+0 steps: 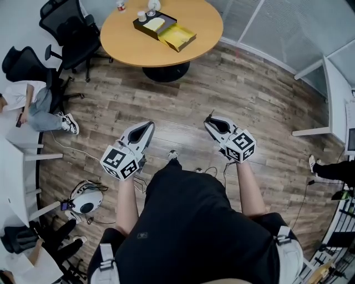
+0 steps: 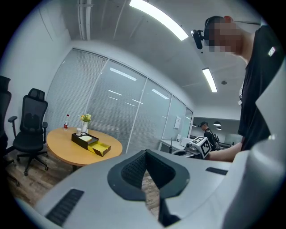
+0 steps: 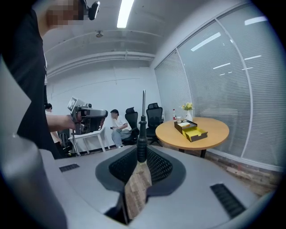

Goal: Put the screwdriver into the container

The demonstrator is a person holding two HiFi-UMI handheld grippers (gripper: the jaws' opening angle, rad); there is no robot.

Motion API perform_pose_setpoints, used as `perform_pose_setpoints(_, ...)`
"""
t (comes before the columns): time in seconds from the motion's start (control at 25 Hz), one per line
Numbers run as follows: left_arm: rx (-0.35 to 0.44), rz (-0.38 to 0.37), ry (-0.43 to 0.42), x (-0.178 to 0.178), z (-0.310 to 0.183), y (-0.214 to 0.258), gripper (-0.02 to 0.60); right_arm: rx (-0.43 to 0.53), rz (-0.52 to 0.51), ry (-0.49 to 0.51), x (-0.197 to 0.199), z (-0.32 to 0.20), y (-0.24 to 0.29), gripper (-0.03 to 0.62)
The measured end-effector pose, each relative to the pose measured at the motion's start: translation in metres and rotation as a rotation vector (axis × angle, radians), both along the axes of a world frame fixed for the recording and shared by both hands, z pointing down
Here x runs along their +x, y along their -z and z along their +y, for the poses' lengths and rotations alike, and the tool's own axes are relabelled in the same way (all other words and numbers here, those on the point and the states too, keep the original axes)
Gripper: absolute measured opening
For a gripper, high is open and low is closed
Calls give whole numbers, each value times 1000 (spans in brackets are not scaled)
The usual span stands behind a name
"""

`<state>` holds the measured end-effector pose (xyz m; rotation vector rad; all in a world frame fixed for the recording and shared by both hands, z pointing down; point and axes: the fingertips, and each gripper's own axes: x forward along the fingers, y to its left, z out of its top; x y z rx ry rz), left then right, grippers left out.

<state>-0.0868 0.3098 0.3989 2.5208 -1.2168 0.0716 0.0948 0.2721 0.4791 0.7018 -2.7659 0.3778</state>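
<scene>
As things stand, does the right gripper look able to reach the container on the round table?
Probably not from here: the right gripper, shut on the screwdriver, is a stretch of floor away from the container on the round table. Nothing blocks the way, though.

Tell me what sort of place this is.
Most likely an office meeting room. A round wooden table stands with black swivel chairs beside it, glass partition walls with blinds close off the space, and a person sits at a white desk nearby.
</scene>
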Motion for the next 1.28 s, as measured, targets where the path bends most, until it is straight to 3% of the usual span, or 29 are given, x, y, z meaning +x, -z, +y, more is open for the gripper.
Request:
perform_pose_setpoints(0.6, 6, -27, -84, -42, -48, 2, 3, 54, -18, -91, -37, -48, 25, 61)
perform_pose_setpoints(0.84, -17, -68, -123, -33, -63, -3, 3, 41, 18, -50, -40, -50, 29, 61)
perform_pose_setpoints(1.28, -5, -83, -74, -14, -113, 12, 3, 44, -5, -1, -31, -103, 38, 61)
